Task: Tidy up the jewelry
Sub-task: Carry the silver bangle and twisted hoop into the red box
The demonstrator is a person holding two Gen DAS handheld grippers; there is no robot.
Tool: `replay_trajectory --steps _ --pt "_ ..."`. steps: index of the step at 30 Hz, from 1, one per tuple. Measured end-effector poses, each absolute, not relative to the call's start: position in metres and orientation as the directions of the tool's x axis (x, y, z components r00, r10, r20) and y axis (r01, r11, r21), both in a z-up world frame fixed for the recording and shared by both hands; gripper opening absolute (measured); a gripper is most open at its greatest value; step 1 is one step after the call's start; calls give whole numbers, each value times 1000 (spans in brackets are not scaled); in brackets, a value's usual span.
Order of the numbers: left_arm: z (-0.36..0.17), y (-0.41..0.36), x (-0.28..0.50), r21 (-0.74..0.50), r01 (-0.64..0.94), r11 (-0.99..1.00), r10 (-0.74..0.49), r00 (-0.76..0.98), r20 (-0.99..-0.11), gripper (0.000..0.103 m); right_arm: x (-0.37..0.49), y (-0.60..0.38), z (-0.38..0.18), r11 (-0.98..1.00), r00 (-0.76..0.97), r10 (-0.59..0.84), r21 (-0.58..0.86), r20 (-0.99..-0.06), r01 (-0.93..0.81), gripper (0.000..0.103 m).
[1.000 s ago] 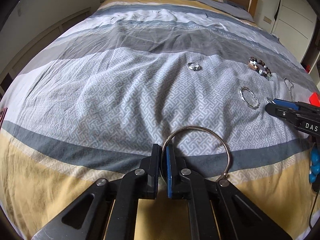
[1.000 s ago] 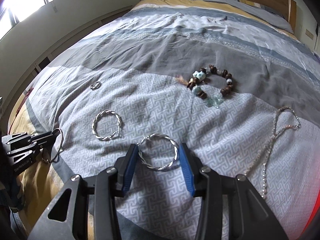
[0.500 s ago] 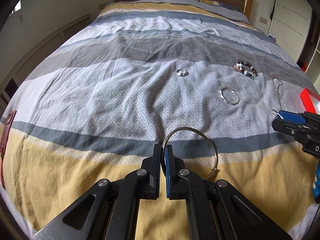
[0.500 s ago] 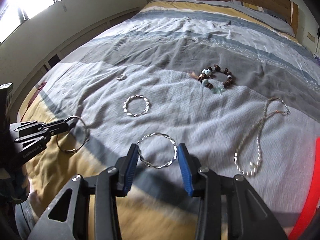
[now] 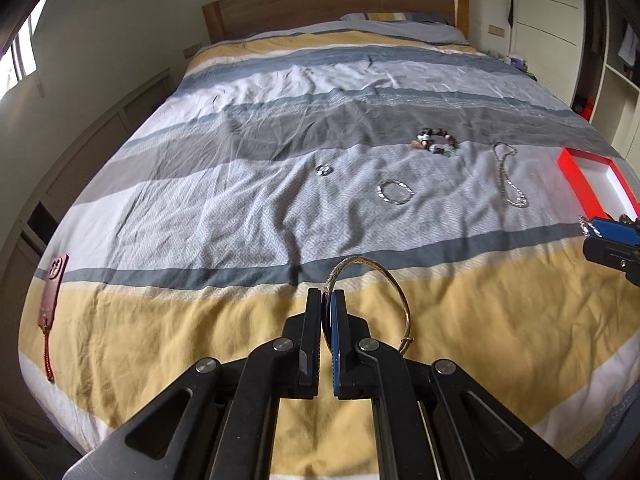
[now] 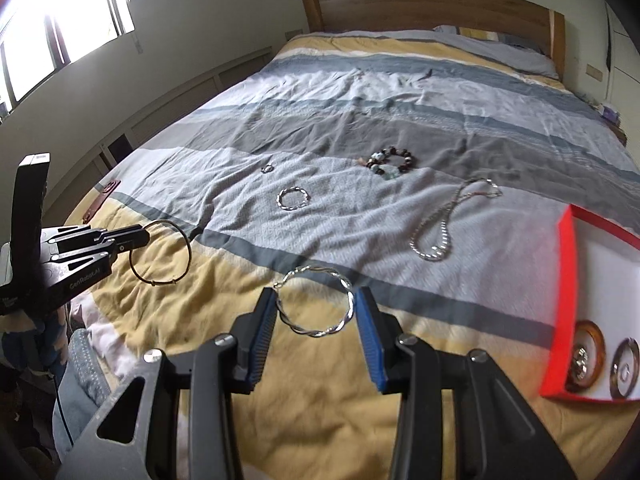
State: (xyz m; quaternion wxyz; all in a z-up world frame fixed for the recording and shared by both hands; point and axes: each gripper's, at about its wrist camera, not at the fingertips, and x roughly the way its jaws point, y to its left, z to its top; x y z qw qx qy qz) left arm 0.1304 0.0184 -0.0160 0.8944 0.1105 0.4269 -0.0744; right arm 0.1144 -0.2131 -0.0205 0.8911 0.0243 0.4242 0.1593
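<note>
The left hand-held gripper (image 5: 327, 300) is pinching a thin gold-toned bangle (image 5: 386, 280) by its rim, the pads pressed together on the wire, so the hoop is standing out to the gripper's right over the yellow band at the foot of the bed (image 5: 280, 200). From the other camera the bangle (image 6: 160, 252) is hanging almost face-on, its small clasp at the bottom.

The right hand-held gripper (image 6: 316, 312) is clamping a twisted silver bangle (image 6: 316, 304) across its width, the blue pads bearing on opposite sides, and the hoop is lying roughly flat between them, facing upward.

A red tray (image 6: 564, 292) with a white lining is sitting at the bed's right edge, holding what seem to be two or three round pieces, though that corner is blurred.

Further up the bed from the tray, on the grey patterned band, a silver chain necklace (image 6: 440, 228) is lying with its long axis running toward the headboard. Beyond it a beaded bracelet (image 6: 390, 162) is resting, then a second twisted bangle (image 6: 293, 199) and a small ring (image 6: 267, 168), each farther from the tray.
</note>
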Motion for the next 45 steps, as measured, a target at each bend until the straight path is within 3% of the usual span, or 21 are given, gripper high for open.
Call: replay_trajectory --steps 10,19,27,36,45 --pt "8 -57 98 161 340 926 -105 643 -758 4 57 -286 3 972 668 236 177 -706 -156 38" --pt "25 -181 105 80 520 850 -293 595 -748 4 30 -390 9 989 705 100 145 -702 4 38" --pt "30 -309 141 17 640 768 -421 524 -741 4 60 -472 10 990 706 25 115 -708 81 38" --pt "-13 -410 197 79 702 708 -389 481 -786 4 136 -538 -24 992 657 7 86 -754 89 38" --pt "-69 -429 241 95 705 703 -323 436 -840 4 181 -559 -72 999 561 15 40 -828 33 38"
